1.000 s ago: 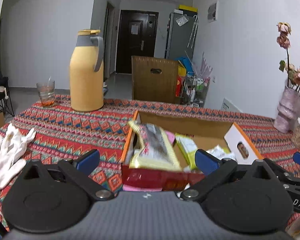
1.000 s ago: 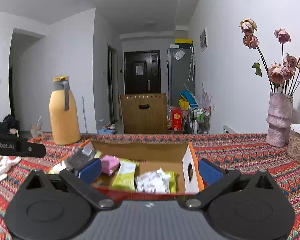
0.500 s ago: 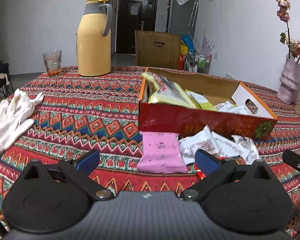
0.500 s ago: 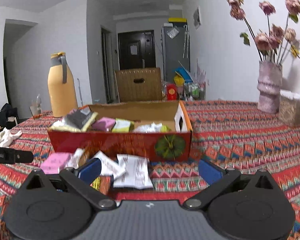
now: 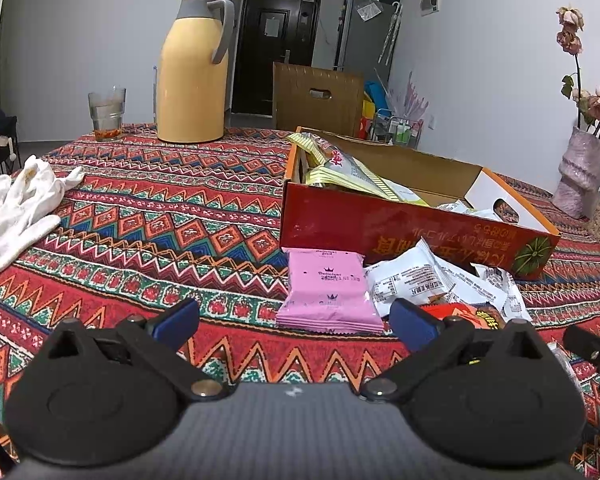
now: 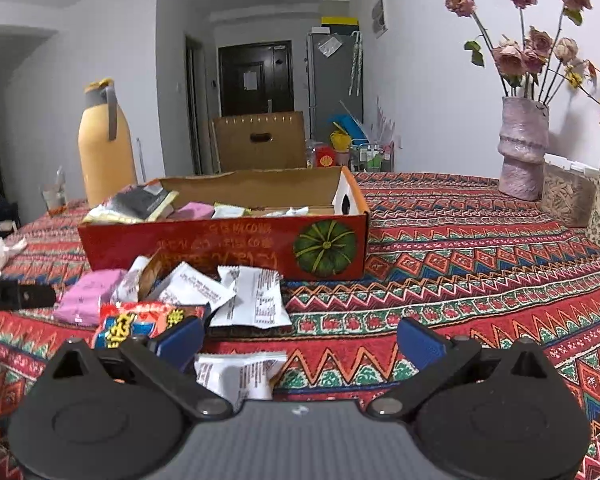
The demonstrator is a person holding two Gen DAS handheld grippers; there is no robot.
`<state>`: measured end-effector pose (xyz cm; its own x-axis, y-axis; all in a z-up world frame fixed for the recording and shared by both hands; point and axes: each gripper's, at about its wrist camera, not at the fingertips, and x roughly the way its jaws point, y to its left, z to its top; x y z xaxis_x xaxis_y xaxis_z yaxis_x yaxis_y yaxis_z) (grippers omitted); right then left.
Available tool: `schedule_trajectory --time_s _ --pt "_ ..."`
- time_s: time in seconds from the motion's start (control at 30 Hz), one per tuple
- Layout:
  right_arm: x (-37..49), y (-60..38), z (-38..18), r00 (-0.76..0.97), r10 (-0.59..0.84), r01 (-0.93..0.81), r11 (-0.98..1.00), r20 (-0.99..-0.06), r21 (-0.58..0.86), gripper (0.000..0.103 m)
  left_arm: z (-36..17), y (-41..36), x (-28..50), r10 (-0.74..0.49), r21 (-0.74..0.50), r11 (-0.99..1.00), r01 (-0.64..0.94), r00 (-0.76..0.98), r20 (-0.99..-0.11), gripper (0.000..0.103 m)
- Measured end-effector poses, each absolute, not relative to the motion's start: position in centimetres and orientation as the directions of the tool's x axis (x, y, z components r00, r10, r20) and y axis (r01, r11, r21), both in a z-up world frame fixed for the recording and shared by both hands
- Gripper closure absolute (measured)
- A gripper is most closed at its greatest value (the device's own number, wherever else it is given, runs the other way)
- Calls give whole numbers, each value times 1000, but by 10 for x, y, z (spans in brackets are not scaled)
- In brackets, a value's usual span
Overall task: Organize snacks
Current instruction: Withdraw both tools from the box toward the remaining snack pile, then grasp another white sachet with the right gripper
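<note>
Grippers, left gripper [image 5: 294, 322] and right gripper [image 6: 300, 338], hover spread and empty over loose packets [image 6: 244, 300], likely next gripping one for the box [image 6: 228, 246].

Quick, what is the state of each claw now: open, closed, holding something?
Left claw: open, holding nothing.
Right claw: open, holding nothing.

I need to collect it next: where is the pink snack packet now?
In the left wrist view, the pink packet lies flat on the tablecloth, against the red box, left of the white packets.
</note>
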<state>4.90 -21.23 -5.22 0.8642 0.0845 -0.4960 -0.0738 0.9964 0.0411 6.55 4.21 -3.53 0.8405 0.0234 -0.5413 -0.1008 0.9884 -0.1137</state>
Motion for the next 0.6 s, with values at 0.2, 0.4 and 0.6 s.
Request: schedule_trajectory --time_s 0.2,0.4,0.6 --pt "49 -203 -53 851 93 -89 995 -517 32 0 -36 43 64 -5 -132 988 -78 844 -536 0" --pt "48 -198 -55 827 115 -114 993 -551 36 0 -36 44 64 -21 -147 987 -69 841 -540 0" --pt "55 -191 -62 790 95 -112 994 -606 10 0 -37 44 66 -21 -146 987 -72 834 -551 0"
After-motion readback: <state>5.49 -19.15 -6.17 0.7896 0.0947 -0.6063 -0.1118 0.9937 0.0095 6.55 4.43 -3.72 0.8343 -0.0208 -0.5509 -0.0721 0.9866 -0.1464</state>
